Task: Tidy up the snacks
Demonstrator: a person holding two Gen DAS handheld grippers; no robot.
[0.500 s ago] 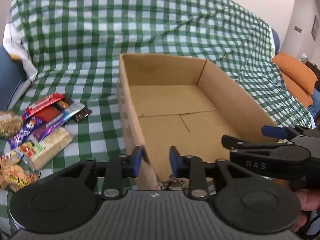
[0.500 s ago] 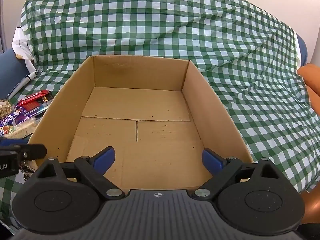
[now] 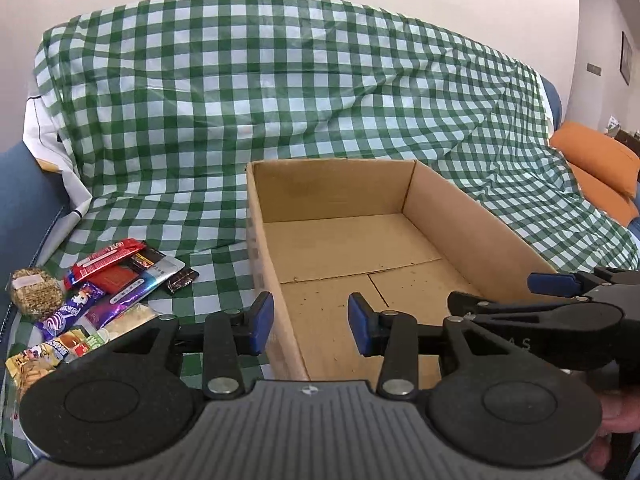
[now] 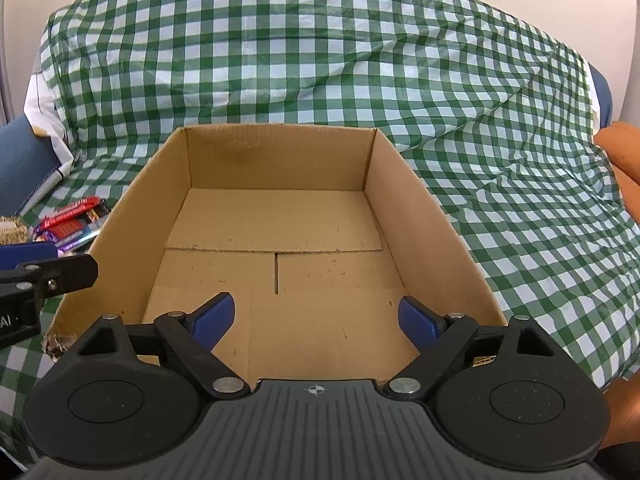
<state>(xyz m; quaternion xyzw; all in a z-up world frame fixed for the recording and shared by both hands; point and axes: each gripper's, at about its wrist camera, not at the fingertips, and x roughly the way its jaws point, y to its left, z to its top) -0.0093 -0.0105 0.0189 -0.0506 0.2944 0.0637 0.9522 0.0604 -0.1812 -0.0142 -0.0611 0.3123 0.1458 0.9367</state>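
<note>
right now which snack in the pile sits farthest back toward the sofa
The red-wrapped bar, lying on top at the far end of the snack pile. The purple bar and the yellow packet lie nearer the camera.

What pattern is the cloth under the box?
Green and white checks on the cloth, clearest in the right wrist view.

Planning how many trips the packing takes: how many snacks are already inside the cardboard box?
0. The cardboard box shows only bare floor; every snack packet lies in the snack pile on the checked cloth left of it.

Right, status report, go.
Left hand-held gripper open, straddling the brown cardboard box's left wall. Right hand-held gripper open, holding nothing. Pile of wrapped snacks outside box.
</note>
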